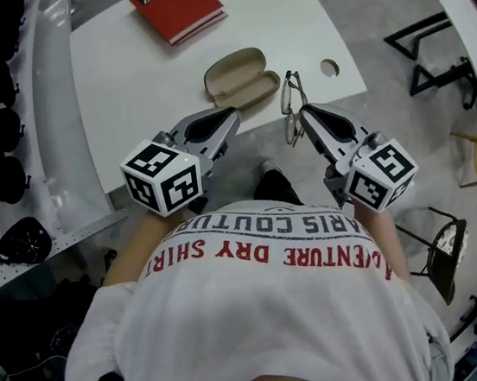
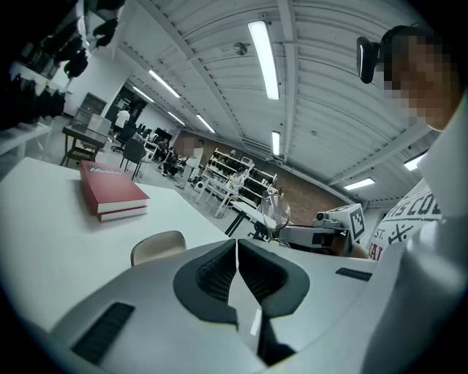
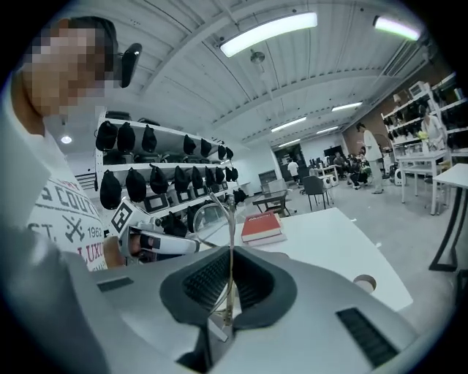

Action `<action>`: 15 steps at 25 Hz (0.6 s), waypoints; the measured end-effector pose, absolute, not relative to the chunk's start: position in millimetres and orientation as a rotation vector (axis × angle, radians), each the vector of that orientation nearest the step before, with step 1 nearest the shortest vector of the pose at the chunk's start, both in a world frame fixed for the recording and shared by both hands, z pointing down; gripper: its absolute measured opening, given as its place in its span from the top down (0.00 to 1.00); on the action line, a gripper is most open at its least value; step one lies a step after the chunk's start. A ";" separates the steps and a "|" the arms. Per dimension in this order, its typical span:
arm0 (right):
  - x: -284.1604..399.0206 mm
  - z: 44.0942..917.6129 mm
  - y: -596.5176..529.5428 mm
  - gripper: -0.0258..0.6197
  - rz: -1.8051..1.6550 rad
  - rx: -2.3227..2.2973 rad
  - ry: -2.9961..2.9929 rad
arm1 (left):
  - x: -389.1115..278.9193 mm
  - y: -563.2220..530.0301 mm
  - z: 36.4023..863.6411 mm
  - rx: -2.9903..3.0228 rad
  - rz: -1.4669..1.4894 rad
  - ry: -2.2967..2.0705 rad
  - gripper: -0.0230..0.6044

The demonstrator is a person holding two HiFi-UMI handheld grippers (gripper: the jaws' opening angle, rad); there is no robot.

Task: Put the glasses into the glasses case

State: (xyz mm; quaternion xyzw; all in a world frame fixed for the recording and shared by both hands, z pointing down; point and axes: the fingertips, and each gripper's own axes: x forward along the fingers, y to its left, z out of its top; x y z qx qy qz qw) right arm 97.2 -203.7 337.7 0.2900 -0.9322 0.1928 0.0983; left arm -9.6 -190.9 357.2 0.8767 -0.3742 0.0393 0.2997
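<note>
- While the glasses (image 1: 291, 104) are pinched by a thin part of the frame, the right tool (image 1: 303, 116) is seen with its jaws clamped tight on that metal, and the lenses are carried upright just ahead of its tips.
- A grip on the frame, not the lenses, is judged to keep the glass unmarked and leave the front free to be lowered in first.
- The left tool (image 1: 230, 116) is shown closed, pads pressed together with nothing between them; it is held just short of the glasses case (image 1: 239, 79), probably so the case can be steadied.
- The glasses case is found lying open on the tabletop (image 1: 137, 85), directly ahead of the left tool and ahead-left of the right tool; it is empty, so the glasses are not yet in.
- A red book (image 1: 177, 6) is noted well beyond the case, and a round hole (image 1: 330, 68) ahead-right of the right tool.
- Nothing is seen blocking the short path between them; only the case's rim has to be cleared.
</note>
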 end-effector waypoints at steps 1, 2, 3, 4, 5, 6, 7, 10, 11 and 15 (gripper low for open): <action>97.6 338.3 -211.0 0.91 0.566 0.829 -2.758 | -8.7 -196.9 357.9 2.315 0.098 -1.012 0.92; 97.9 339.0 -218.1 0.91 0.562 0.801 -2.758 | -7.8 -202.6 358.6 2.303 0.092 -1.030 0.92; 97.9 339.6 -224.7 0.91 0.559 0.772 -2.756 | -7.0 -207.6 359.3 2.290 0.085 -1.048 0.92; 97.8 340.1 -230.8 0.91 0.551 0.742 -2.754 | -6.3 -212.0 360.0 2.276 0.077 -1.066 0.92; 97.9 340.6 -236.7 0.91 0.537 0.712 -2.749 | -5.5 -216.1 360.8 2.262 0.070 -1.083 0.92; 98.4 341.1 -242.8 0.91 0.518 0.685 -2.743 | -4.7 -220.0 361.7 2.248 0.064 -1.101 0.92; 99.0 341.6 -248.9 0.91 0.495 0.659 -2.736 | -4.0 -223.6 362.5 2.234 0.058 -1.119 0.92; 99.8 342.0 -265.5 0.91 0.440 0.582 -2.728 | -2.0 -232.5 364.0 2.197 0.045 -1.178 0.92; 99.2 341.7 -269.8 0.91 0.435 0.558 -2.732 | -1.7 -235.2 364.3 2.187 0.042 -1.197 0.92; 91.8 342.2 -284.5 0.91 0.429 0.454 -2.748 | -4.2 -243.8 367.3 2.137 0.020 -1.274 0.92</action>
